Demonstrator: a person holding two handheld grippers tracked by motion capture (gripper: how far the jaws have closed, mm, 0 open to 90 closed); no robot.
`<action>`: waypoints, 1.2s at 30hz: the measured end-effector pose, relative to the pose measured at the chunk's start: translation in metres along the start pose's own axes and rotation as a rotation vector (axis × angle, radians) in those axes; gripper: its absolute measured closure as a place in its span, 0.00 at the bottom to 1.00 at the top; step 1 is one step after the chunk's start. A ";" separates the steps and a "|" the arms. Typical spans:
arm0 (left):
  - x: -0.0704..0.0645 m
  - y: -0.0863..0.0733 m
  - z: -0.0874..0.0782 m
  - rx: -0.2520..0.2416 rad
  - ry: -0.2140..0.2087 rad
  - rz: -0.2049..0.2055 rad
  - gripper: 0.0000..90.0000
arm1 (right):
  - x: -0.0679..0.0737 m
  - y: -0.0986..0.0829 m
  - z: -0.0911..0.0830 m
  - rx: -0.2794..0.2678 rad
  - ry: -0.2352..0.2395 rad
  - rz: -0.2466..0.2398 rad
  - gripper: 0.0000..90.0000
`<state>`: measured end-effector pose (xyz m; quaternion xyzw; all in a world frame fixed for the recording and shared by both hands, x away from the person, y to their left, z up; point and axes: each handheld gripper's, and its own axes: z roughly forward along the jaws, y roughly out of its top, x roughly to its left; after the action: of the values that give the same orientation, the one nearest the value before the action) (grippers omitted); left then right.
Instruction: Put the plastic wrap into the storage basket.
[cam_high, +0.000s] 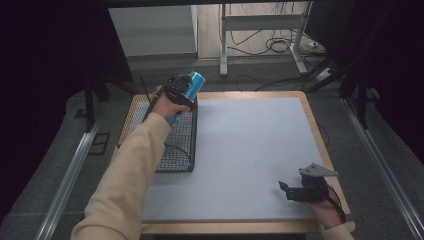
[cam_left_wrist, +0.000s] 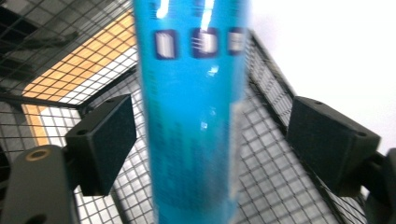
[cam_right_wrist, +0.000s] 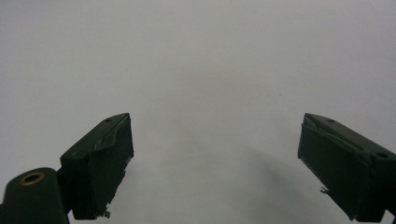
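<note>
While your left gripper (cam_high: 186, 92) hangs over the far end of the black wire basket (cam_high: 175, 145), its jaws stand spread wide, and in the left gripper view the blue tube (cam_left_wrist: 196, 112) rises between the pads (cam_left_wrist: 105, 140) with a clear gap on both sides, so nothing is clamped. You have the tube standing tilted at the basket's far end, its top leaning away above the rim. Your right gripper (cam_high: 286, 191) rests on the grey mat (cam_high: 250, 145), well apart from the basket toward the near right corner, jaws wide and empty.
</note>
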<state>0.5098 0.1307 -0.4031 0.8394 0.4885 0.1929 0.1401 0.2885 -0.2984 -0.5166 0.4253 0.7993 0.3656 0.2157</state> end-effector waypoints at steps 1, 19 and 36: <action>-0.002 -0.002 -0.002 -0.013 -0.007 -0.001 0.16 | 0.000 0.000 0.000 0.000 0.000 0.000 0.12; -0.054 -0.037 -0.056 -0.241 -0.187 0.112 0.19 | -0.001 0.003 0.002 -0.008 0.017 0.011 0.12; -0.116 -0.083 -0.079 -0.365 -0.338 0.185 0.21 | 0.002 0.010 0.000 -0.044 0.014 -0.017 0.12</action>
<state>0.3579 0.0732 -0.3903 0.8617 0.3363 0.1469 0.3504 0.2928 -0.2927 -0.5093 0.4108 0.7962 0.3843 0.2226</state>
